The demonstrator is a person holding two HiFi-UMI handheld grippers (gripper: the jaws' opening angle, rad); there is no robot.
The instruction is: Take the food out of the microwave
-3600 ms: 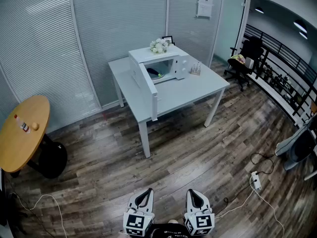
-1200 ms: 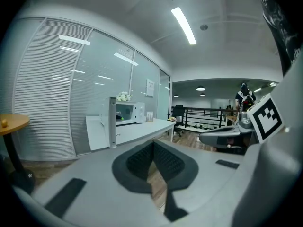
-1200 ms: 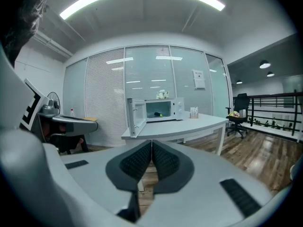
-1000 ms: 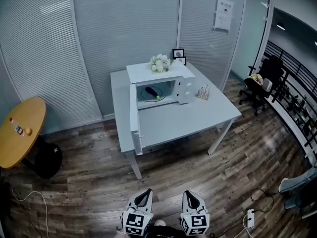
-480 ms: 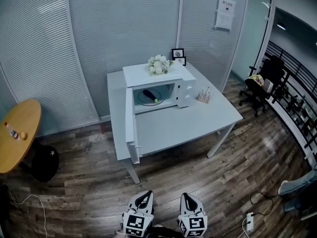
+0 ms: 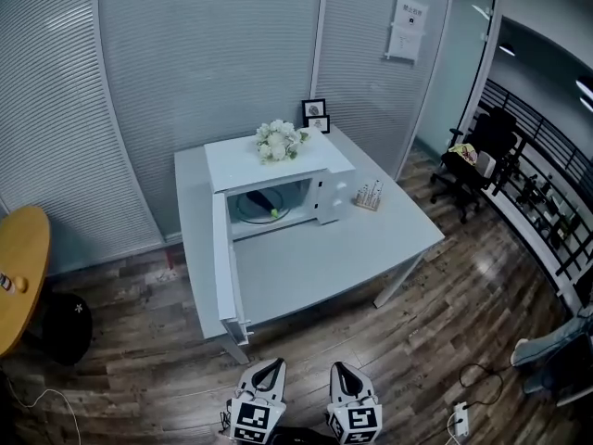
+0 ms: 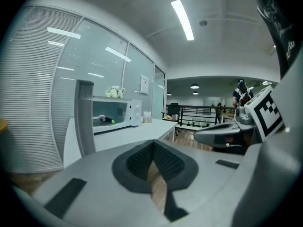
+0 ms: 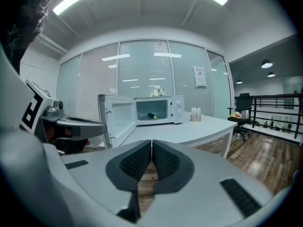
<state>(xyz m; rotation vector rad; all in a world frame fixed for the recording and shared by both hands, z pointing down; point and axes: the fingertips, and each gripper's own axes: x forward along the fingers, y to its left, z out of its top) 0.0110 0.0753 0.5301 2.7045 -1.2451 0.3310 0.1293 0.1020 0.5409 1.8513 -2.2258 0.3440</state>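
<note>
A white microwave [image 6: 278,188] stands on a white table [image 6: 371,239], its door [image 6: 225,272] swung wide open towards me. Inside lies a plate with dark food [image 6: 262,201] and a small green piece. The same microwave [image 8: 158,110] shows in the right gripper view, food [image 8: 151,116] visible inside, and also as the microwave [image 7: 113,115] in the left gripper view. My left gripper [image 6: 269,367] and right gripper [image 6: 339,370] hang side by side at the bottom edge, well short of the table. Both are shut with nothing between the pads, as seen on the left gripper [image 7: 152,161] and right gripper [image 8: 151,160].
White flowers [image 6: 276,140] sit on the microwave, picture frames [image 6: 315,113] behind it, a small holder [image 6: 368,196] beside it. A round wooden table [image 6: 14,272] stands far left, office chairs [image 6: 473,151] and a railing at right, a power strip [image 6: 458,421] on the wooden floor.
The table and microwave have drawn nearer and shifted left in the head view as I walk towards them. Both grippers stay shut, side by side.
</note>
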